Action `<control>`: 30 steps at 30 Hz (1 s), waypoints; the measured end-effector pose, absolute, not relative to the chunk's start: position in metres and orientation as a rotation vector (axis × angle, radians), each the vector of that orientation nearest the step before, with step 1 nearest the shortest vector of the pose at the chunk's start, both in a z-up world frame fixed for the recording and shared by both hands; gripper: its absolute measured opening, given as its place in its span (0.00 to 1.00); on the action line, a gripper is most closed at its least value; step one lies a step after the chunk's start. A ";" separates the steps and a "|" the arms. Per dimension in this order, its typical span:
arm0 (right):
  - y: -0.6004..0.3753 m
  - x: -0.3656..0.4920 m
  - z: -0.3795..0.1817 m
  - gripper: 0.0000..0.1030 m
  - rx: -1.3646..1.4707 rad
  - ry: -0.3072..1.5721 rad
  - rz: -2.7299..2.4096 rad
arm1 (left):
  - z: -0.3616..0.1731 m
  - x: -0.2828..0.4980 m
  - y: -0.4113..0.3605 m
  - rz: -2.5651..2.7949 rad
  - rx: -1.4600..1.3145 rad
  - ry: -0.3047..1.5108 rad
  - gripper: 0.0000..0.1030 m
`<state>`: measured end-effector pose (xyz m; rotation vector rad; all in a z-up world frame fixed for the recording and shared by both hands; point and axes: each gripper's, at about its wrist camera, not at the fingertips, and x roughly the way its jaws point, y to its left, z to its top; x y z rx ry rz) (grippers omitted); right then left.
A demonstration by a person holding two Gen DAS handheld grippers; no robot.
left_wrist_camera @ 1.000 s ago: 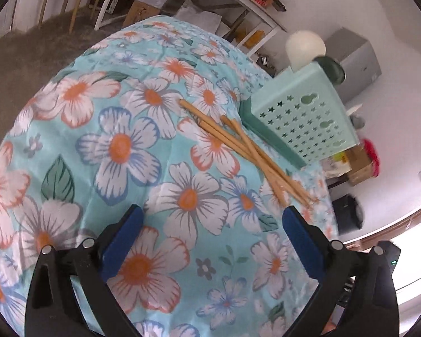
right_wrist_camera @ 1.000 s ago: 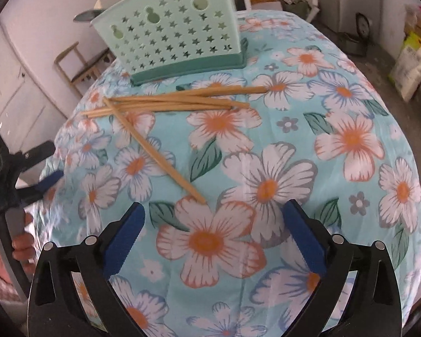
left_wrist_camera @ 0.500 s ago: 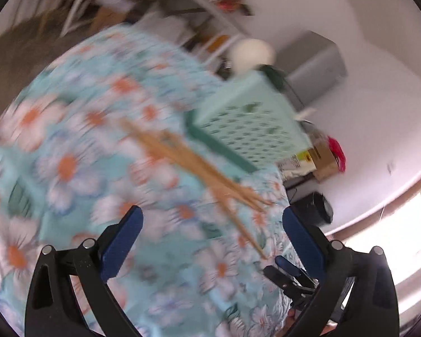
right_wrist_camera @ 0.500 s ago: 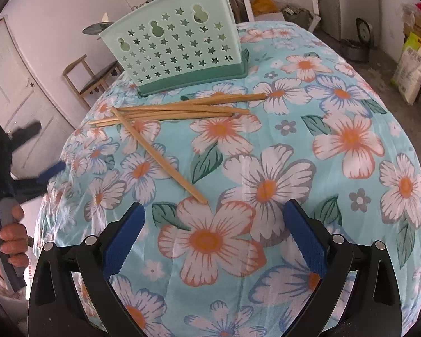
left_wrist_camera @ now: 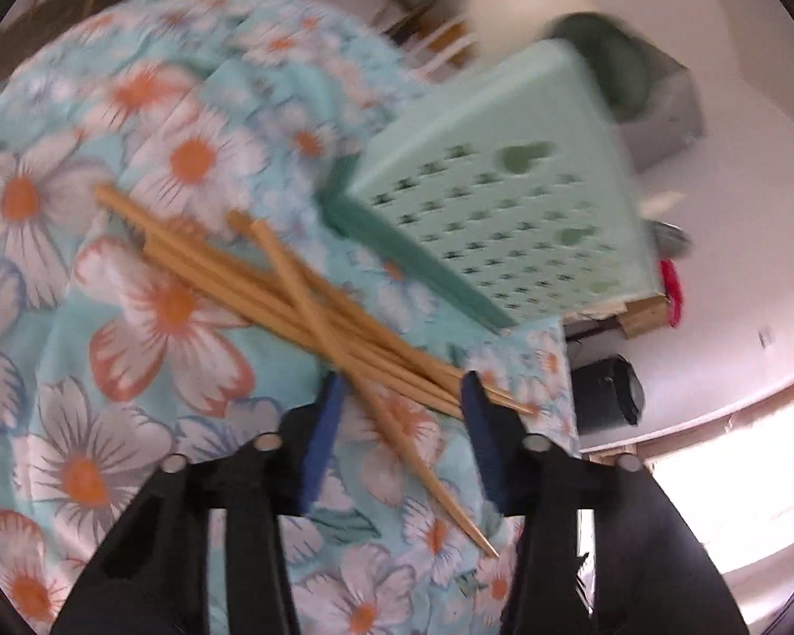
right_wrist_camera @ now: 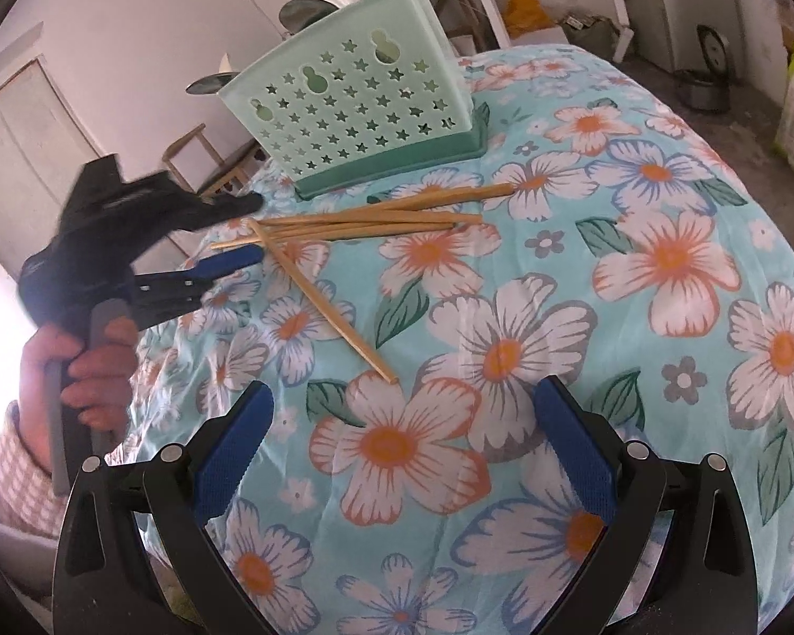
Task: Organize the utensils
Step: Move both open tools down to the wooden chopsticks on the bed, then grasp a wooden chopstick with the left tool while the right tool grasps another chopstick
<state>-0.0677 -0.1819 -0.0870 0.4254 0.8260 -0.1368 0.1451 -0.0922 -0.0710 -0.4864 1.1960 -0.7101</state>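
Note:
Several wooden chopsticks lie in a loose pile on the floral tablecloth, one crossing the others. A mint green perforated utensil holder stands just behind them. My left gripper is open, its blue pads on either side of the thin ends of the pile. In the right wrist view the chopsticks lie in front of the holder, and the left gripper reaches them from the left. My right gripper is open and empty, hovering over the cloth near the tip of the crossing chopstick.
The table edge drops off at the left in the right wrist view, by the hand holding the left gripper. A wooden chair stands behind the table. A black bin sits on the floor beyond the table's edge.
My left gripper has swung in from the table's side to the chopsticks' thin ends, its jaws narrower than before. My right gripper has barely moved.

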 end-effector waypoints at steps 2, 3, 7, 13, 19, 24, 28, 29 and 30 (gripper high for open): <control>-0.180 -0.067 -0.087 0.92 0.409 0.825 -0.140 | -0.076 0.148 -0.093 -0.688 -0.514 1.208 0.32; -0.178 -0.067 -0.087 0.92 0.398 0.824 -0.142 | -0.078 0.149 -0.093 -0.678 -0.524 1.210 0.28; -0.174 -0.069 -0.089 0.92 0.372 0.819 -0.148 | -0.085 0.149 -0.088 -0.649 -0.543 1.215 0.12; -0.182 -0.069 -0.088 0.92 0.422 0.818 -0.137 | -0.076 0.139 -0.067 -0.658 -0.588 1.187 0.10; -0.195 -0.068 -0.084 0.92 0.515 0.853 -0.092 | -0.064 0.125 -0.027 -0.581 -0.530 1.122 0.11; -0.204 -0.061 -0.067 0.89 0.530 0.867 -0.013 | -0.066 0.119 -0.003 -0.514 -0.450 1.087 0.11; -0.188 -0.034 -0.041 0.84 0.424 0.834 0.074 | -0.079 0.121 0.007 -0.533 -0.478 1.106 0.12; -0.185 -0.028 -0.038 0.83 0.412 0.829 0.089 | -0.081 0.121 0.007 -0.539 -0.477 1.112 0.12; -0.180 -0.020 -0.035 0.82 0.397 0.822 0.104 | -0.083 0.120 0.006 -0.545 -0.482 1.112 0.12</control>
